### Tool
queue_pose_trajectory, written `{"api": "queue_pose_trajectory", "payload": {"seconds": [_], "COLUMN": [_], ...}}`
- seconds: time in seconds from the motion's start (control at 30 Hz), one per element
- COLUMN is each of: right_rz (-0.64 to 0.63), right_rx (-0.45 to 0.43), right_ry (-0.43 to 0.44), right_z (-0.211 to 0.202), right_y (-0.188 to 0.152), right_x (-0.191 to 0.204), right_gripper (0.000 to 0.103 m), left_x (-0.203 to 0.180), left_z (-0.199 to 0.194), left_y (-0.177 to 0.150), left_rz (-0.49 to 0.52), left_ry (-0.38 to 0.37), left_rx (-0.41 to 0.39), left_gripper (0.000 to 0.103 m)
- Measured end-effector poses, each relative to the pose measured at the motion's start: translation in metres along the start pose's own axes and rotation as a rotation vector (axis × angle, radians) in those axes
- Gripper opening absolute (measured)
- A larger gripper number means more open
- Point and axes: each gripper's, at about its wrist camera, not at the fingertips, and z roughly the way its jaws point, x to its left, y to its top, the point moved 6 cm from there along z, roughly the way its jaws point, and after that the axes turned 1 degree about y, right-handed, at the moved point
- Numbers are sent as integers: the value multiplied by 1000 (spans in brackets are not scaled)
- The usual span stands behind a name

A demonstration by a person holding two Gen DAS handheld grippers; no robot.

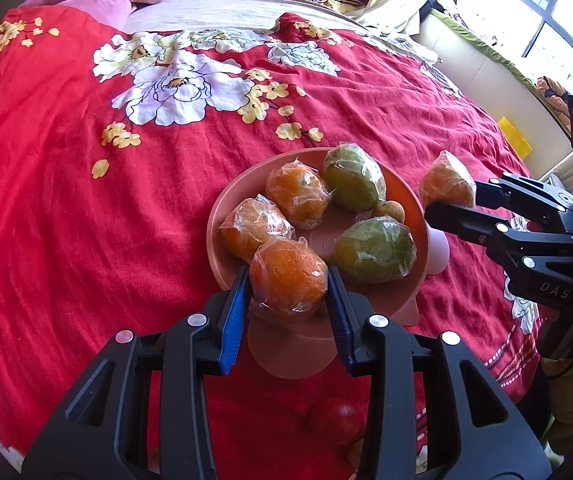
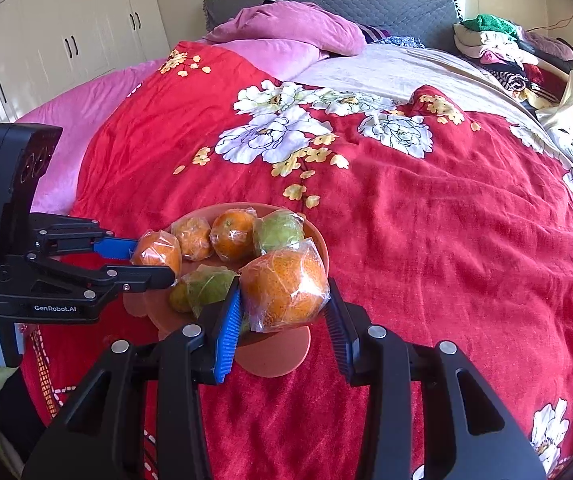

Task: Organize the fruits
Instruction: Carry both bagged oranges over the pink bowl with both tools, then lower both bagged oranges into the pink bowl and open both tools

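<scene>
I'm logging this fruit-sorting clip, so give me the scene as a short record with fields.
Setting: red flowered bedspread on a bed
Dish: pink footed fruit bowl standing on the bedspread
In bowl: two wrapped oranges, two wrapped green fruits, one small brown fruit
Left gripper: shut on a wrapped orange at the bowl's near rim
Right gripper: shut on another wrapped orange beside the bowl
Loose: red fruit on the bedspread, near the camera
Wrapping: clear film on each orange and green fruit
</scene>
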Motion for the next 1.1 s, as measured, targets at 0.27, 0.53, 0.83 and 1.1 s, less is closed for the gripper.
{"api": "queue_pose_trajectory", "payload": {"seconds": [0.27, 0.53, 0.83, 1.1], "right_rz": [-4, 3, 3, 12], "right_rx": [21, 23, 24, 11], "right_ry": [4, 0, 2, 9], "right_z": [19, 24, 23, 17], "right_y": [8, 9, 8, 8], "right_x": [2, 0, 1, 3], "right_gripper": [38, 38, 40, 56], "left_x": [0, 0, -1, -2], "left_z": [-1, 0, -1, -2], "left_y": [0, 0, 0, -1], "left_rz": [6, 7, 5, 5], "left_ry": [3, 3, 1, 2], "left_rx": [-1, -2, -2, -2], "left_gripper": [30, 30, 30, 30]}}
